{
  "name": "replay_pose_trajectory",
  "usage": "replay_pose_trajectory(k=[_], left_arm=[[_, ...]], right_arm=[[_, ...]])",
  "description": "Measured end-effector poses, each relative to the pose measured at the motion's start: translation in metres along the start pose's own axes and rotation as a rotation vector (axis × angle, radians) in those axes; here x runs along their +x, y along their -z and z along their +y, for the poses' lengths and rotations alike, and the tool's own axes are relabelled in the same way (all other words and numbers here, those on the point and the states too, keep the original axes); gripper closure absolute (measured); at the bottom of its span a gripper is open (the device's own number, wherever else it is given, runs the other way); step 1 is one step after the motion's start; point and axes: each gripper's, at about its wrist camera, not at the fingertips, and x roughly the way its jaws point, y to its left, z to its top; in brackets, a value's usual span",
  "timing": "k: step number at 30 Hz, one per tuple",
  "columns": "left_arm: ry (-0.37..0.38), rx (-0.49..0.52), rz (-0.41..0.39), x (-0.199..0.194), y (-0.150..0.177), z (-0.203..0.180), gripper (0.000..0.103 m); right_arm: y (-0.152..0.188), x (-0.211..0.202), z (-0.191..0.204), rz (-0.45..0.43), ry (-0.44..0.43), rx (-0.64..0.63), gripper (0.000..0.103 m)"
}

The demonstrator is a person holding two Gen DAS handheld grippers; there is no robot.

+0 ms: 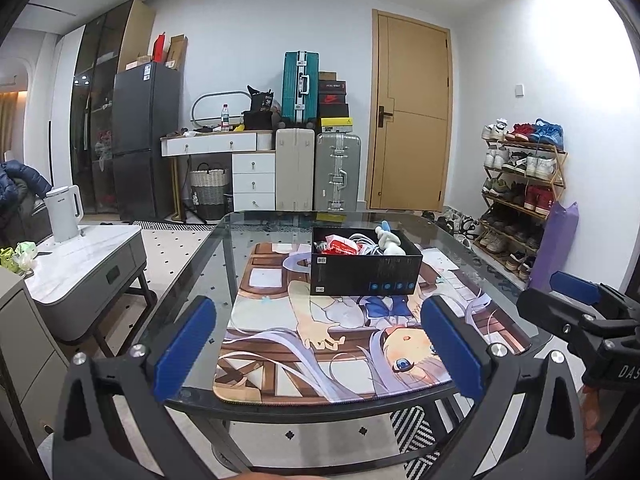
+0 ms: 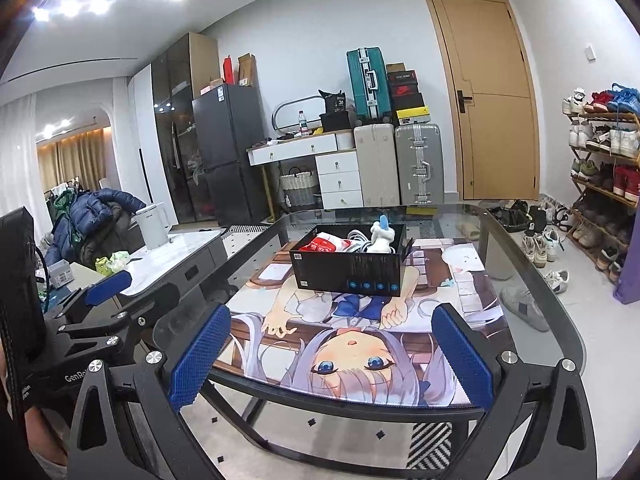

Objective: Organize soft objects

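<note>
On the table: a glass table (image 1: pixel 224 248) carries an illustrated desk mat (image 1: pixel 280 360), and a black box (image 1: pixel 366 274) stands on the mat's far part.
Box contents: a white plush toy (image 1: pixel 390 242) with a blue part on top sits at the right side of the box; a red-and-white soft packet (image 1: pixel 340 246) lies at the left side; white cords (image 2: pixel 356 240) lie between them.
Left gripper: the left gripper (image 1: pixel 316 348) hovers at the table's near edge, its blue pads (image 1: pixel 184 348) spread wide with nothing between them, well apart from the box.
Right gripper: the right gripper (image 2: pixel 332 356) also hangs over the near edge, jaws released and empty, blue fingers (image 2: pixel 462 356) wide apart; it shows in the left wrist view at the right edge.
Left of the table: a white kettle (image 1: pixel 64 212) stands on a marble-topped side table (image 1: pixel 88 256), and a blue puffer jacket (image 2: pixel 96 212) lies further left.
Far wall: a dark fridge (image 1: pixel 142 140), white drawers (image 1: pixel 252 176), stacked suitcases (image 1: pixel 336 172) and a wooden door (image 1: pixel 412 112).
Right side: a shoe rack (image 1: pixel 520 184) full of shoes, with more shoes on the floor near it.
</note>
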Motion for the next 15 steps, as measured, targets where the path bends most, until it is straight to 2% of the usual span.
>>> replay_pose_trajectory(k=[15], left_arm=[[0.0, 0.012, -0.003, -0.002, -0.002, -0.0042, 0.0]], right_arm=[[0.0028, 0.006, 0.0019, 0.016, 0.003, -0.014, 0.001]])
